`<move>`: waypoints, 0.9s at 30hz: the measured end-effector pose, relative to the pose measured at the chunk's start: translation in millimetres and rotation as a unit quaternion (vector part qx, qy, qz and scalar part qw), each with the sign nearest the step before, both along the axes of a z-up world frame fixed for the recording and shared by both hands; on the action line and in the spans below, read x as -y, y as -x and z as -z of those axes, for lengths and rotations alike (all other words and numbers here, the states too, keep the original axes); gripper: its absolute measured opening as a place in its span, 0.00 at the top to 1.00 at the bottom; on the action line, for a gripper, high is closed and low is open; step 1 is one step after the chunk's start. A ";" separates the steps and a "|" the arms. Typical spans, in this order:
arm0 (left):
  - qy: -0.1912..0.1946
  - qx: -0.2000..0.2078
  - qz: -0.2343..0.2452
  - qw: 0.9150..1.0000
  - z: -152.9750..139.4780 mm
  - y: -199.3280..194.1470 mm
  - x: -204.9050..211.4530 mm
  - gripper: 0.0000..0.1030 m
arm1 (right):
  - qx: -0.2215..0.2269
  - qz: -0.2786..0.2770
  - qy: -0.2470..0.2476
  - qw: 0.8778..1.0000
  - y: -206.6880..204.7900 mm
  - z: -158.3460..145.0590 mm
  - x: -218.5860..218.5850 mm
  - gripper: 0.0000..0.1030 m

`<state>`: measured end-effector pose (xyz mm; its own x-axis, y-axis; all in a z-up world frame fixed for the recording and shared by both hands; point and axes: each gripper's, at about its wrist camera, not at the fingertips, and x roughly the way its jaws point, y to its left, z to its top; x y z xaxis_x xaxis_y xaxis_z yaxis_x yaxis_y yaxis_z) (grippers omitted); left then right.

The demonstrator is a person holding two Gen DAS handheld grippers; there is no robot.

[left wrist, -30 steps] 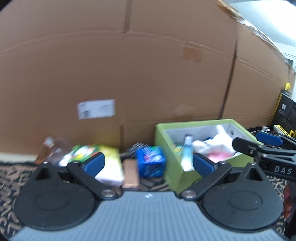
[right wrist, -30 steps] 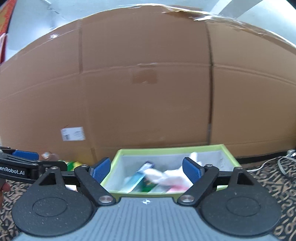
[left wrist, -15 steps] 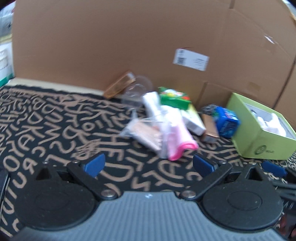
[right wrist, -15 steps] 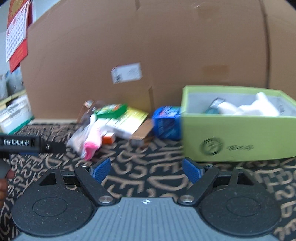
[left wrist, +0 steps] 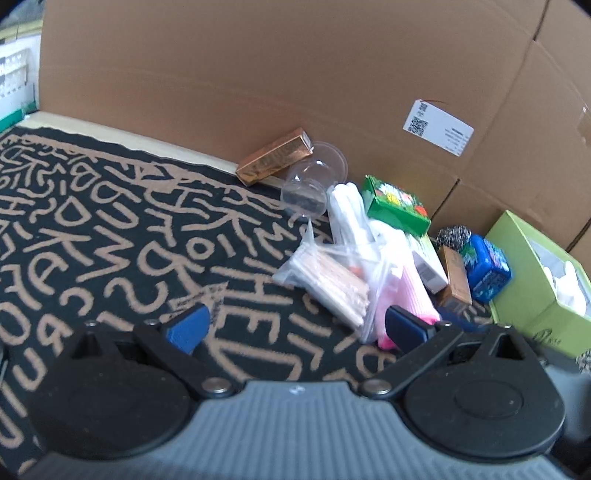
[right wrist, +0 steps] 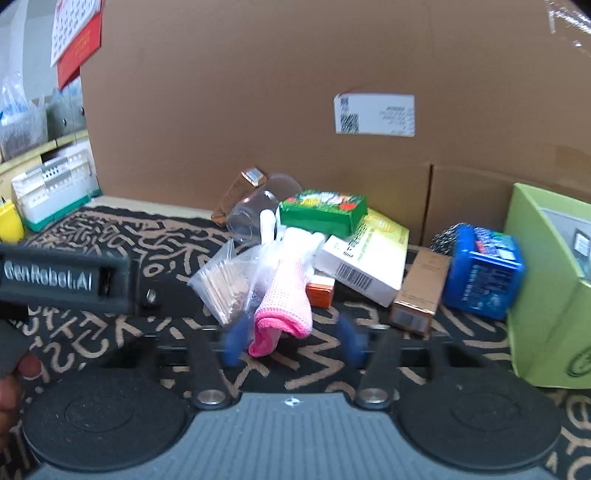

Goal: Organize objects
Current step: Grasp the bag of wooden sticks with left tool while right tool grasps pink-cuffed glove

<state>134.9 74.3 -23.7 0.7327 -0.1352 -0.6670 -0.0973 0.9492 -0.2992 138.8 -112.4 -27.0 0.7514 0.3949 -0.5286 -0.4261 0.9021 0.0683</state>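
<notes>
Calendar (right wrist: 75,35) in right view only

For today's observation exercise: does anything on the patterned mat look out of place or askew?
Yes. A clear plastic cup lies tipped on its side against the cardboard wall, and the green box sits tilted atop a loose heap.

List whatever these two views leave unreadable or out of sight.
- Right gripper, right wrist view: motion blur smears its jaws, which have just been closing around the pink glove; a grip cannot be confirmed.
- Green box, left wrist view: picture edge crops its contents.
- Shipping label, both views: print too small.
</notes>
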 end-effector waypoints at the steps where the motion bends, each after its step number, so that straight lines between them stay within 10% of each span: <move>1: 0.006 -0.001 -0.001 1.000 0.2 -5.4 0.3 0.00 | -0.004 0.002 -0.002 1.000 0.1 1.4 1.4 0.84; 6: 0.020 -0.013 0.007 1.000 4.7 -34.5 11.9 0.06 | -0.002 0.014 -0.010 1.000 13.2 -2.7 15.0 0.88; 14: -0.007 -0.022 0.070 0.997 9.0 -45.4 30.1 0.67 | -0.029 -0.012 -0.033 0.999 63.2 -7.4 43.7 0.88; 24: -0.101 -0.016 0.163 0.981 -3.0 38.7 22.1 0.67 | -0.035 -0.033 -0.009 0.999 108.5 -10.8 66.4 0.87; 27: -0.115 -0.006 0.148 0.982 -8.6 45.7 21.3 0.51 | 0.000 -0.019 -0.005 1.000 95.0 -20.4 58.6 0.65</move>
<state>89.2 52.9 -15.0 0.6752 -0.1864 -0.7137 0.1913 0.9787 -0.0746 43.7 -171.1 -6.6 0.7356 0.4289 -0.5243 -0.4602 0.8844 0.0778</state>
